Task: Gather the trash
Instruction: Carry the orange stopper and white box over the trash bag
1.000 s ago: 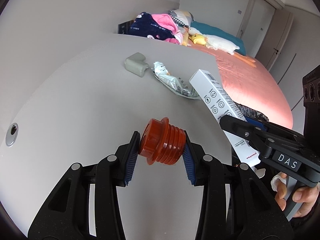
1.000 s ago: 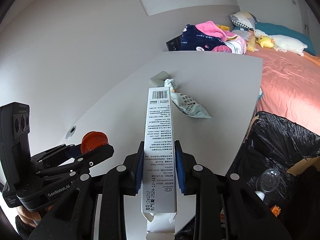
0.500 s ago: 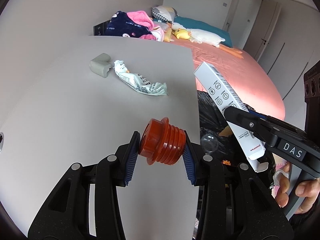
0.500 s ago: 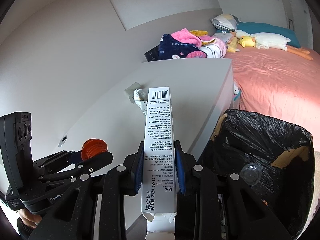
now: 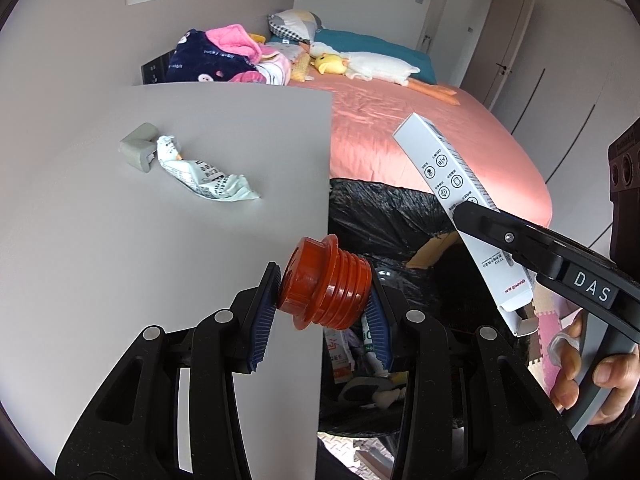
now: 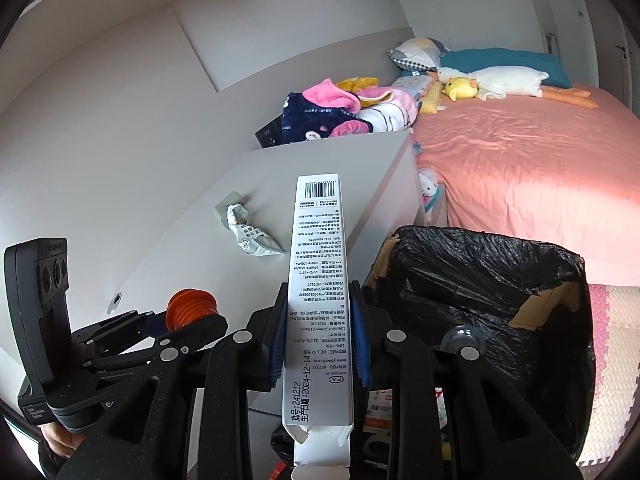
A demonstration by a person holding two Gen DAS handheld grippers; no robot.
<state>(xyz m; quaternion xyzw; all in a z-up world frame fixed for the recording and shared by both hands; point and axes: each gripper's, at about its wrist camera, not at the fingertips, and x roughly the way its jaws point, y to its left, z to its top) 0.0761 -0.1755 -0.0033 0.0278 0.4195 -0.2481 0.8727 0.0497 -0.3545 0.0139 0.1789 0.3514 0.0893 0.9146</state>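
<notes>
both hands have swung off the desk toward the bin: a second ago the cap hung over grey tabletop, and it now sits at the desk's edge with black liner behind it. the left gripper pinches the cap, an orange-red plastic plug with a flanged head and ribbed threads, between its blue ridged pads. the right gripper clamps the box, a long white carton held narrow between the pads, torn flap hanging at the near end. its print reads "241212", "2024-12-14", "www.yuwell.com", with a barcode at the far end; in the left view, round icons show on its other face. "das" is written on the right gripper's arm. the bin is cardboard lined with crinkly black plastic and stands between desk and bed, just right of the box. on the desk lie a crumpled printed wrapper and a grey foam corner touching it.
</notes>
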